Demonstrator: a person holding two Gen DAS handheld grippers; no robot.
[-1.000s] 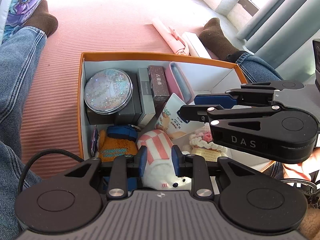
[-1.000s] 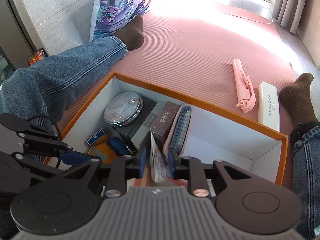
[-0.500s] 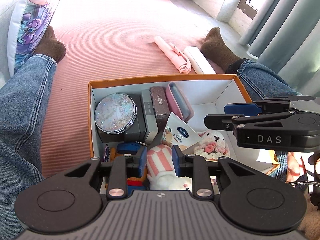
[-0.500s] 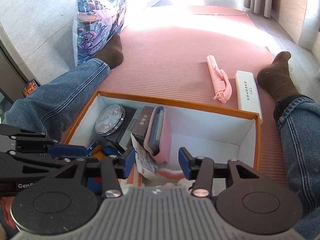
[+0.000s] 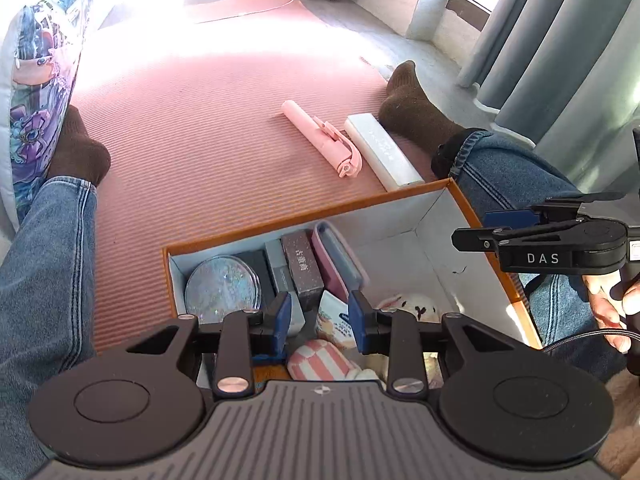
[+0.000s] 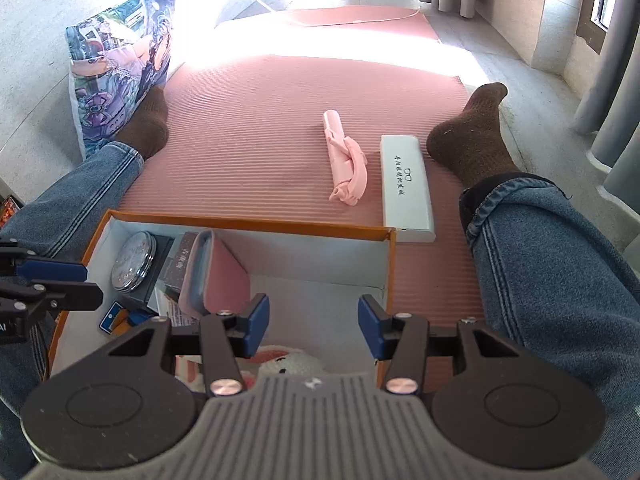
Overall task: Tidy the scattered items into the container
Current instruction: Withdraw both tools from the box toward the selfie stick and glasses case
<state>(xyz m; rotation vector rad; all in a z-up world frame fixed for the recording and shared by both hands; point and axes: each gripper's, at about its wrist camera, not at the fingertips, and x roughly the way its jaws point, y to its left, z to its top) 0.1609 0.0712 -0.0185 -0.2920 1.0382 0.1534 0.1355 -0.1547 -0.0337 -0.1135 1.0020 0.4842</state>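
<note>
Two things are left outside the container: a pink folding stick (image 6: 345, 164) and a white glasses case (image 6: 407, 187), lying side by side on the pink mat (image 6: 248, 132) just beyond the far wall of the orange box (image 6: 248, 223), the case nearest the person's right foot. Inside the box, a round glitter tin (image 5: 222, 290), small cartons, a pink pouch and soft toys fill the left and near parts; the far right corner is bare.

Both tools hang over the box with nothing in them. The left tool (image 5: 319, 327) has just been opening, its pads a little apart and clear of the striped plush (image 5: 320, 360) under it. The right tool (image 6: 313, 325) stands wider apart.

Judging by looks, the case is light, rigid and smooth, so it may slip; a grip across its narrow width near the middle should balance it. The stick looks hard, light plastic with a hinged end; taking it across the straight shaft, away from the curved clip, seems safest.
</note>
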